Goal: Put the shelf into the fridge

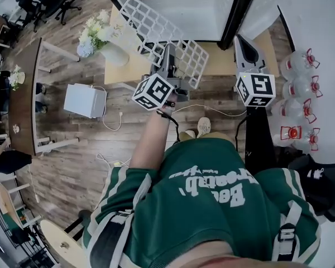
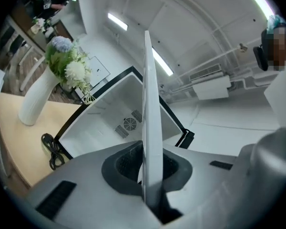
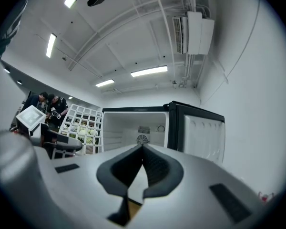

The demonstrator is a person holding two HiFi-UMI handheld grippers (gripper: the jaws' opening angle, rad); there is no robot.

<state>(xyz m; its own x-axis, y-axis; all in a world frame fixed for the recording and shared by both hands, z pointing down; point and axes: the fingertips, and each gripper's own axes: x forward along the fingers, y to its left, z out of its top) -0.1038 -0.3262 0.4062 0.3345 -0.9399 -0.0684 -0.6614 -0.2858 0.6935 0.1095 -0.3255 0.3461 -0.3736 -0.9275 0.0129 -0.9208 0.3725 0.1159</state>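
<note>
A white grid shelf (image 1: 156,29) hangs tilted in front of the open fridge (image 1: 178,10), and my left gripper (image 1: 168,53) is shut on its near edge. In the left gripper view the shelf (image 2: 148,94) stands edge-on, clamped between the jaws of the left gripper (image 2: 148,151), with the fridge's white inside (image 2: 117,123) behind it. My right gripper (image 1: 241,42) is level to the right of the shelf and apart from it. It faces the fridge (image 3: 138,128) and its open door (image 3: 200,130). The right gripper (image 3: 142,149) has its tips together, holding nothing.
A white vase of flowers (image 1: 109,43) stands on the wooden table (image 1: 120,71) left of the fridge, with a black cable (image 2: 50,149) beside it. A small white box (image 1: 85,100) sits on the floor. Several water bottles (image 1: 301,96) line the right wall.
</note>
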